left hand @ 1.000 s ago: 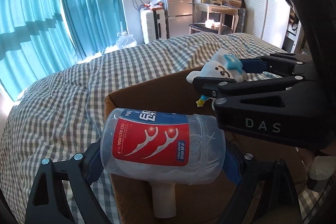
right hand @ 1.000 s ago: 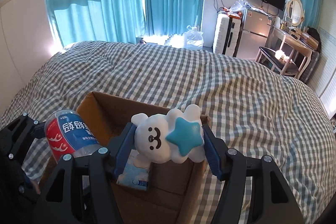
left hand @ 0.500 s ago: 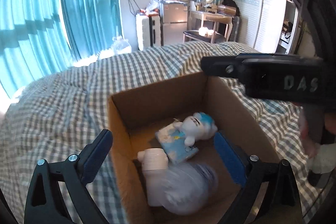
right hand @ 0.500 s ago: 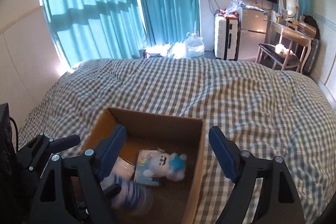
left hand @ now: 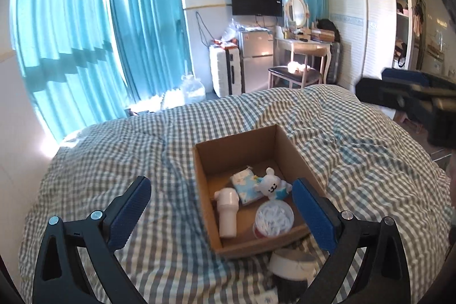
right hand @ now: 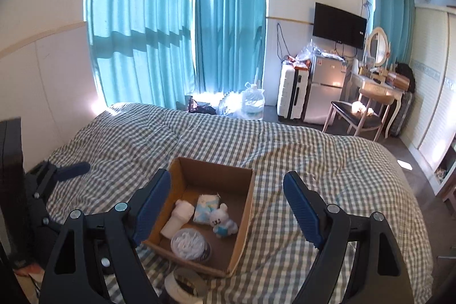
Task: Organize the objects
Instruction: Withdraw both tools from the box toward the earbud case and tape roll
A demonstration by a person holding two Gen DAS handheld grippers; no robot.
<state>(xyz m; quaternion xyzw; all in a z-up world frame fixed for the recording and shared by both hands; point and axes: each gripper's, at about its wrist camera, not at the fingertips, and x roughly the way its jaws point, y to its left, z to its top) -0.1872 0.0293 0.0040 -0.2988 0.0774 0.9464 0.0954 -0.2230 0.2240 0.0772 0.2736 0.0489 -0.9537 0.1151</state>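
Observation:
A brown cardboard box sits on the checked bed. Inside lie a white bear plush, a blue tissue pack, a white bottle and a clear floss-pick jar. My left gripper is open and empty, raised above the box's near side. My right gripper is open and empty, also raised above the box. The left gripper shows at the left edge of the right wrist view.
A dark cup with a white rim stands on the bed just in front of the box. The checked bedspread spreads all around. Curtains, a suitcase, a fridge and a dressing table stand beyond the bed.
Both grippers opened: the floss-pick jar and the bear plush dropped into the box. Both grippers then pulled up and back, away from the box.

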